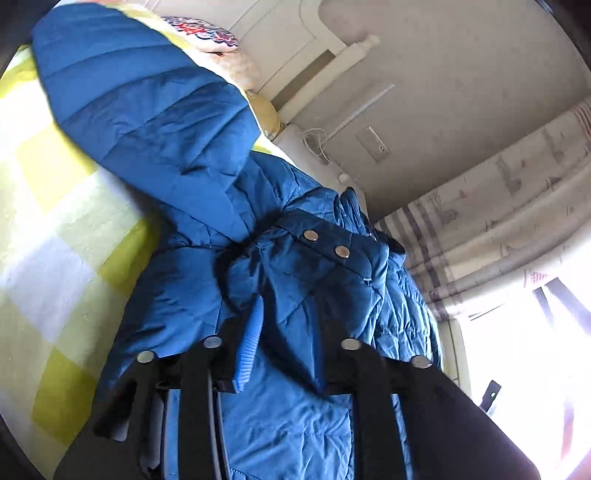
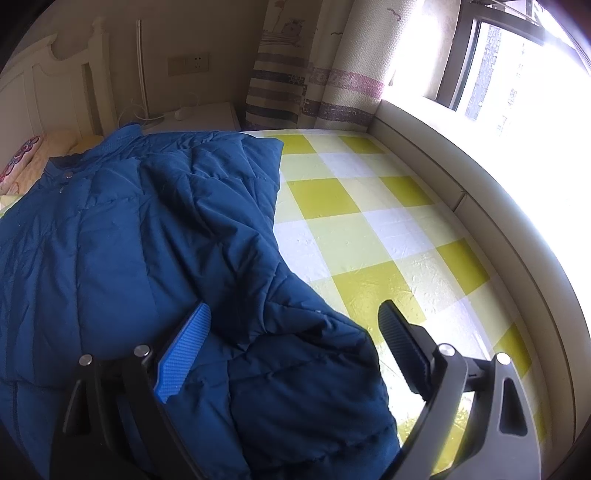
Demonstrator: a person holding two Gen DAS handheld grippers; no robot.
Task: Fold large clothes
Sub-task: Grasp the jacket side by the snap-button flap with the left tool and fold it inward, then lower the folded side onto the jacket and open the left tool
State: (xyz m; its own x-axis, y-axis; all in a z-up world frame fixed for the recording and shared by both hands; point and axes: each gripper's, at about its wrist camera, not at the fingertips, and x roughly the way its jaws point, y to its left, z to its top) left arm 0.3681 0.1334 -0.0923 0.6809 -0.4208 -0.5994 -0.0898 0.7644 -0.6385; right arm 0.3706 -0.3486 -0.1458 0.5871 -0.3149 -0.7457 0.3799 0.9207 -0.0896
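Blue padded jacket (image 2: 129,229) spread on checked bedsheet (image 2: 369,229). Left gripper (image 1: 288,332) clamps bunched fabric near snap placket at 12 o'clock; right gripper (image 2: 295,350) jaws spread, straddling sleeve. Advice: close right fully before folding inward.

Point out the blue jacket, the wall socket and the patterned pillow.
blue jacket (image 2: 110,236): right wrist view, on its quilted body.
wall socket (image 2: 188,64): right wrist view, on its faceplate.
patterned pillow (image 1: 201,31): left wrist view, on its printed top.
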